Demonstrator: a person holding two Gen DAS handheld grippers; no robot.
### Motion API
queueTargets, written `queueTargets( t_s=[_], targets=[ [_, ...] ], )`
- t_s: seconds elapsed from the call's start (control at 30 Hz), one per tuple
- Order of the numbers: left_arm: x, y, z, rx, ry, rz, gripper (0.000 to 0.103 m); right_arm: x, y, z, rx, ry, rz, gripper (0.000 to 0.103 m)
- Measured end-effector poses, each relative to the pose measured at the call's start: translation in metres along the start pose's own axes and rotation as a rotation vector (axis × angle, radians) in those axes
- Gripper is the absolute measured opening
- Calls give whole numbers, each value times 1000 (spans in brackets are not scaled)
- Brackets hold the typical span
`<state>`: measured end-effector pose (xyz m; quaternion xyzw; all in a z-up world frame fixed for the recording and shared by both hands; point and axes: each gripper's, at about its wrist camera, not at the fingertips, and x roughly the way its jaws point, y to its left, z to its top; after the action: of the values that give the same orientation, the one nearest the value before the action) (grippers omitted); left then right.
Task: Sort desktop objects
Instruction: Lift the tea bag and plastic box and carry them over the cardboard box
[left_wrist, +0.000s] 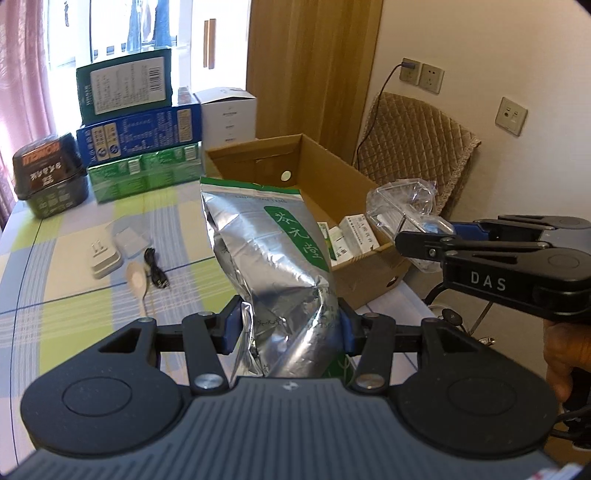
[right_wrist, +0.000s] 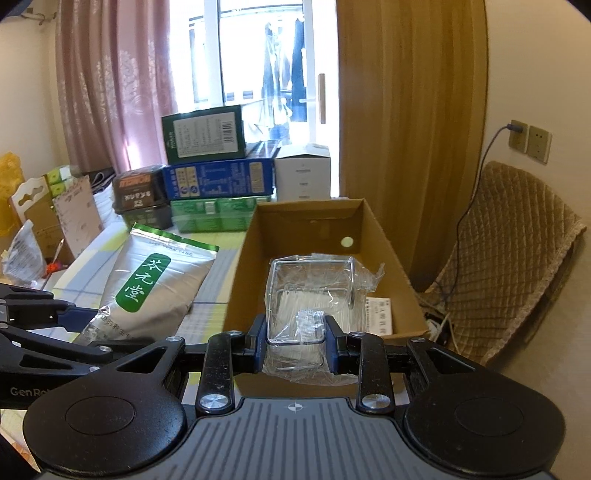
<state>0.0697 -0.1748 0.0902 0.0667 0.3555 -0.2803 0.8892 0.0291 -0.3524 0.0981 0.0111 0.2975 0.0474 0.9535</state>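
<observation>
I carry 2 items toward the cardboard box (right_wrist: 306, 221) for sorting: my left gripper (left_wrist: 290, 328) fingers clenched on the foil pouch (left_wrist: 266, 251), my right gripper (right_wrist: 295, 345) fingers clamping the plastic-wrapped wire rack (right_wrist: 314, 291) above it.

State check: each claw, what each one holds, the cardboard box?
left claw: shut on silver foil pouch
silver foil pouch: sealed, crumpled at the grip, lifted off the table
right claw: shut on wire rack in clear wrap
wire rack in clear wrap: still wrapped, held above the box
cardboard box: open-topped, small cartons inside
</observation>
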Motion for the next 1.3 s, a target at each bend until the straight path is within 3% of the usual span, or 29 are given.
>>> queueTargets(
  t_s=[0.67,1.3],
  targets=[
    [37,-11,33,-11,14,-19,45,36,-30,20,-22,16,-16,28],
    [76,1,66,-36,22,-24,45,76,-53,47,-15,36,18,28]
  ],
)
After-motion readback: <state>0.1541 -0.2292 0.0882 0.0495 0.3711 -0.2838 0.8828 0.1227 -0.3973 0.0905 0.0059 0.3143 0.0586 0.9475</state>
